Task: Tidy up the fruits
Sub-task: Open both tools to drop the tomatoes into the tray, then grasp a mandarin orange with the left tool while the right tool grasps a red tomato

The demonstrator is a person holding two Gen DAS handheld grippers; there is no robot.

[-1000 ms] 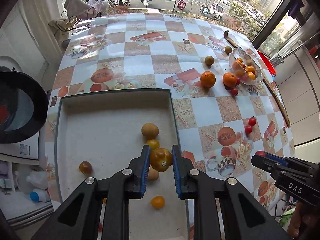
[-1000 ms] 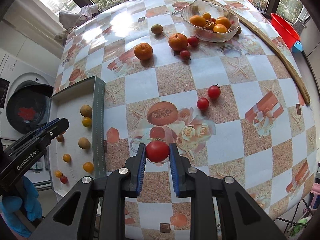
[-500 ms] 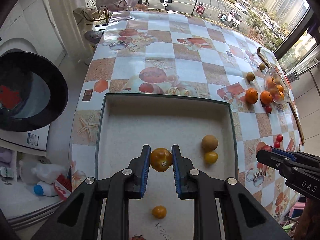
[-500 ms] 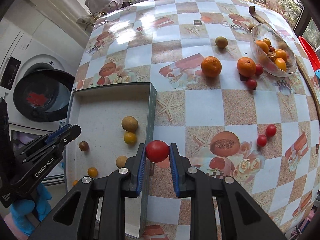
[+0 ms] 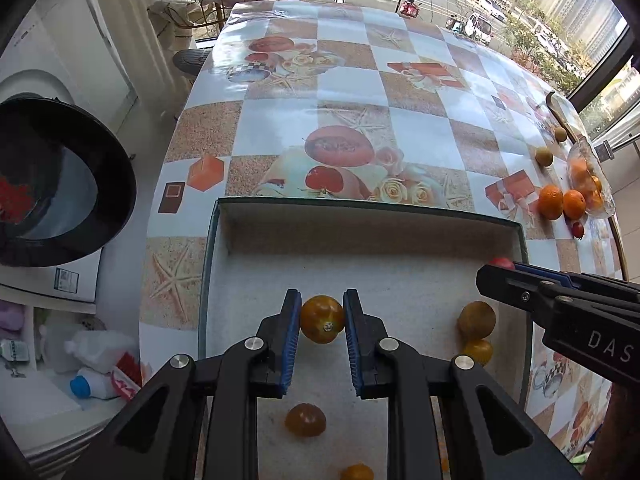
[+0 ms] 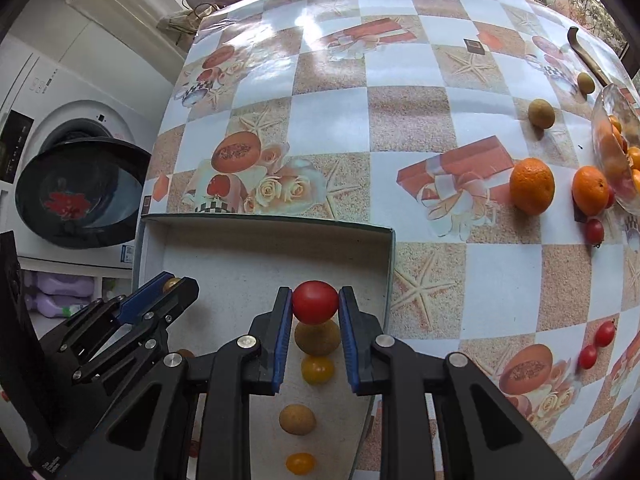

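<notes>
Two grips | left gripper (image 5: 322,320) jaws clamp yellow tomato (image 5: 322,319) | right gripper (image 6: 315,307) jaws clamp red tomato (image 6: 315,302) | both over tray (image 6: 264,258)

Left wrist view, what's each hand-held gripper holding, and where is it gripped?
Left hand-held gripper: yellow-orange tomato, pinched across its sides. Right hand-held gripper: red tomato, likewise.
</notes>
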